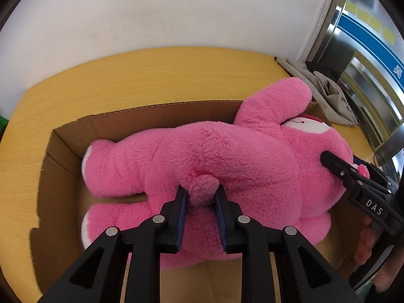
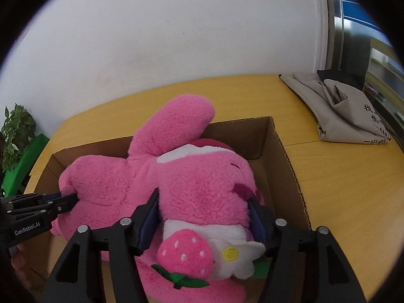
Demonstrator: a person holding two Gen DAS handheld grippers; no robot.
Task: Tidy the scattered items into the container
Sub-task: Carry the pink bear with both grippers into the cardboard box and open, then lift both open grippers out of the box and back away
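Pink plush bear – fluffy, lying in cardboard box – my left gripper pinches its tail, right gripper straddles its head, unclamped

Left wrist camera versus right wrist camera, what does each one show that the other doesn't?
Only the left wrist view shows the plush's small round tail and white-soled feet. Only the right wrist view shows the pink felt strawberry, white flower and green potted plant. Both show the pink plush toy in the brown cardboard box, and the grey cloth bag.

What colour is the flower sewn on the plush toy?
White flower with a yellow centre, clearest in the right wrist view.
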